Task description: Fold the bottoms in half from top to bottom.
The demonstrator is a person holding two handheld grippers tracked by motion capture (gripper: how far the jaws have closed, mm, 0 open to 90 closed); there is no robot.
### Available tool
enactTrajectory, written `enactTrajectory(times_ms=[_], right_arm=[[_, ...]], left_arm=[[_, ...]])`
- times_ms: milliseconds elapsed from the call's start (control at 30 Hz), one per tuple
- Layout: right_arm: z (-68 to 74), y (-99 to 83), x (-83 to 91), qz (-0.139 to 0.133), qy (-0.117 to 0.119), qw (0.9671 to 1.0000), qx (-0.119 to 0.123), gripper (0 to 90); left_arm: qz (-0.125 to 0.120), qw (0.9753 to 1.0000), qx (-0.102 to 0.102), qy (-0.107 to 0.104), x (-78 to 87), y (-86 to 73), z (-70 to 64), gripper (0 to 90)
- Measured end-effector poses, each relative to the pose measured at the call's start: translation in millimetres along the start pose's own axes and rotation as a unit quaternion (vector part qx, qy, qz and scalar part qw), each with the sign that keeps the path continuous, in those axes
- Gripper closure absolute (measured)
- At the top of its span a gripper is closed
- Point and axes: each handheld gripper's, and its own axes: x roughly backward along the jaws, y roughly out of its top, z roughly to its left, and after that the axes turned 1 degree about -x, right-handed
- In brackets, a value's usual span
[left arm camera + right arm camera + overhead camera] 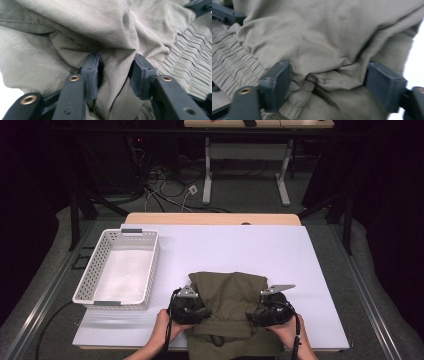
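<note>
**Two grippers at the sides of a folded olive garment**

Left gripper [196,310] and right gripper [260,312] sit at the near edge of the table, one at each side of a bunched olive-green garment [227,295]. The garment lies at the middle of the near edge on a white board [240,250], and part of it hangs over that edge toward the person. A white perforated basket [90,280] stands by the left edge, apart from the cloth and with nothing in it.

The left gripper view looks along the left gripper [116,72]: its jaws stand narrow, with a ridge of fabric pinched up between them, though the pads have not fully met. The right gripper view looks along the right gripper [328,80]: its jaws stand wide, with a thick roll of cloth lying between them, not yet squeezed.

The step in hand seems to be taking hold of both sides before lifting or folding. To do it well, the right jaws should probably close on all the layers at once, at a level matching the left grip, so the garment rises evenly and no loose layer slips.

From above, both hands, the basket and the overall layout are clear, but the jaws are hidden by the gripper bodies. Each gripper view gives the jaw gaps and the elastic, gathered waistband [190,55], and the far gripper at a top corner.
</note>
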Motion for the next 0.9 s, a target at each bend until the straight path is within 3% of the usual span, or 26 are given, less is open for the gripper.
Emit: enactTrajectory(times_ms=[167,333,400,600,767,900], right_arm=[[2.5,-2.9,-11.9,0.0,0.014,0.9999,0.002,46.9],[14.0,-3.9,-15.2,-0.02,-0.005,0.9989,0.042,76.2],[16.4,-3.2,-13.5,-0.024,-0.007,0.9985,0.048,82.8],[20.7,0.2,10.7,-0.055,0.001,0.9977,0.039,86.1],[20.9,-1.5,30.2,-0.073,0.003,0.9968,0.031,86.2],[20.1,-7.5,35.9,-0.063,0.013,0.9977,0.023,86.1]], left_arm=[[0.008,0.9996,-0.026,-0.001,-2.5,0.5,-4.4,73.6],[0.008,0.9995,-0.03,-0.003,-2.8,1.0,-5.1,78.0],[0.004,0.9996,-0.029,-0.006,-1.4,1.7,-5.5,79.4],[-0.018,0.9993,-0.016,-0.028,9.9,8.0,-14.1,81.2],[-0.018,0.9984,-0.014,-0.052,14.8,7.9,-24.5,80.4],[-0.007,0.9976,-0.009,-0.068,17.8,3.1,-28.0,80.5]])
